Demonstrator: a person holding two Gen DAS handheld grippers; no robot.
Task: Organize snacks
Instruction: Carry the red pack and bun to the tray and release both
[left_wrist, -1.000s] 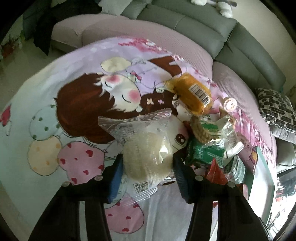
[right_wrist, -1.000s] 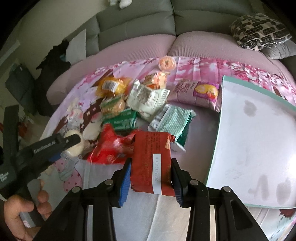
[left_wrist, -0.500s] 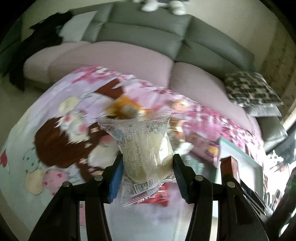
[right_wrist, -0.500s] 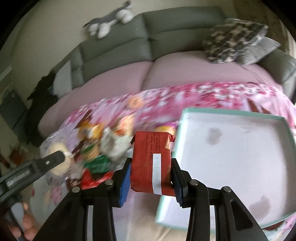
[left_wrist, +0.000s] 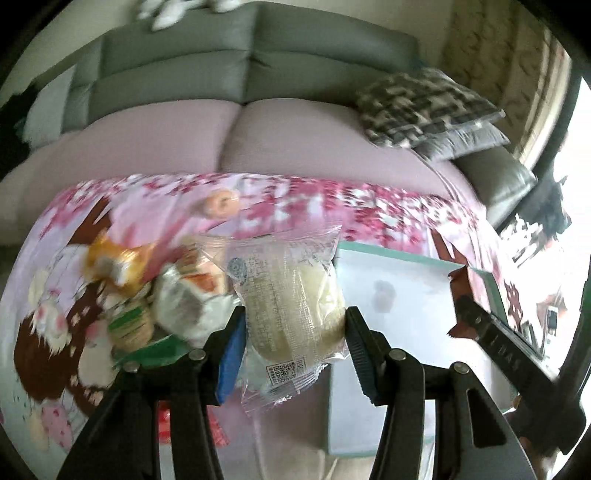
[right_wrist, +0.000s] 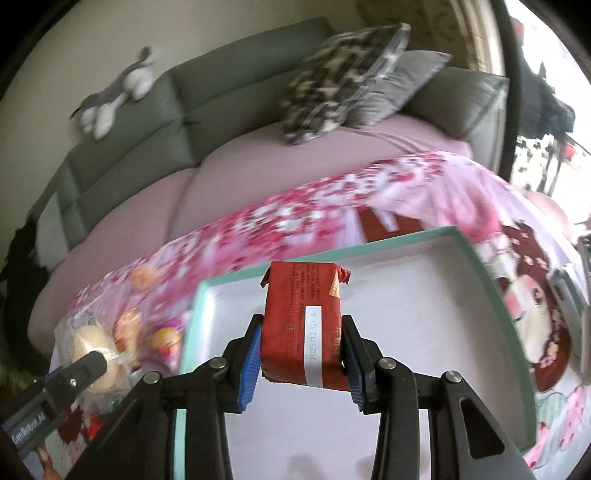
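Note:
My left gripper (left_wrist: 293, 325) is shut on a clear-wrapped pale round cake (left_wrist: 291, 295), held above the left edge of the white tray with a teal rim (left_wrist: 406, 291). My right gripper (right_wrist: 300, 345) is shut on a red snack packet (right_wrist: 304, 317), held over the tray (right_wrist: 424, 295). The right gripper with its red packet also shows at the right of the left wrist view (left_wrist: 461, 291). The left gripper with the cake shows at the lower left of the right wrist view (right_wrist: 88, 343). A blurred pile of snacks (left_wrist: 155, 295) lies left of the tray.
The tray and snacks lie on a pink cartoon-print blanket (right_wrist: 332, 199) over a pink sofa seat. Grey sofa backs (left_wrist: 184, 74), patterned cushions (right_wrist: 340, 81) and a plush toy (right_wrist: 114, 92) are behind. A round orange snack (left_wrist: 219, 205) lies farther back on the blanket.
Both grippers have swung right from the snack pile toward the tray, each still holding its snack. The right gripper's red packet is now over the tray; the cake is at its left edge.

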